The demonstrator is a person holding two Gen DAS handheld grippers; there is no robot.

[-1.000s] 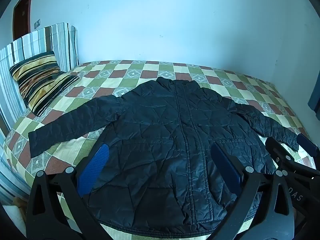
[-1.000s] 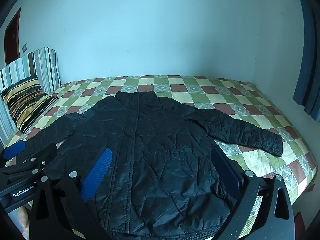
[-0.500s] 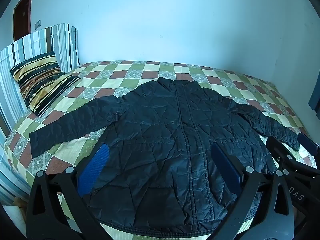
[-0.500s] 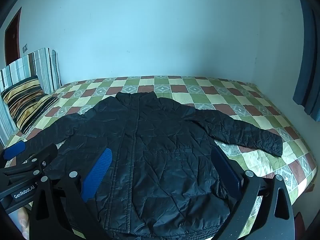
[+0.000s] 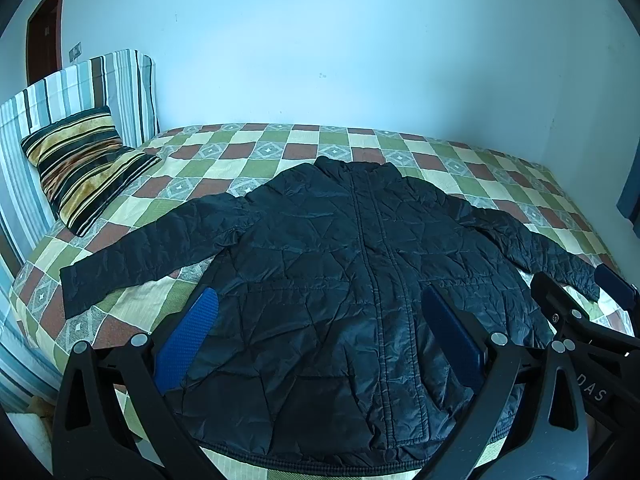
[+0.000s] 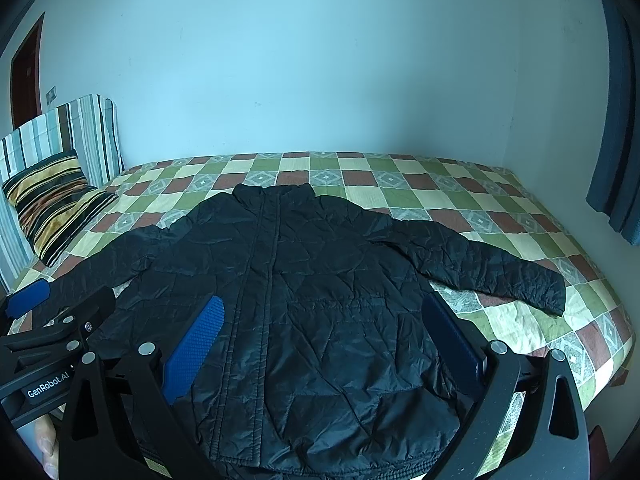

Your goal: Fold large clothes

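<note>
A black quilted jacket [image 5: 340,272] [image 6: 304,300] lies flat on the bed, front up, zipped, collar toward the far wall, both sleeves spread sideways. My left gripper [image 5: 320,308] hovers open above the jacket's lower half, blue pads apart, nothing between them. My right gripper [image 6: 320,312] is likewise open above the lower part, holding nothing. In the left wrist view the right gripper's body [image 5: 576,320] shows near the right sleeve cuff. The left gripper's body [image 6: 48,320] appears in the right wrist view over the left sleeve.
A checked green, red and cream quilt [image 5: 256,152] [image 6: 520,320] covers the bed. A striped pillow [image 5: 80,160] [image 6: 52,204] leans on a striped headboard cushion [image 5: 80,80] at the left. A pale wall stands behind; a dark curtain [image 6: 616,120] hangs right. A fingertip [image 6: 48,444] shows bottom left.
Both views have shifted slightly back and up, so the jacket sits a little lower in the frames. The jacket itself has not moved and both grippers stay open.
</note>
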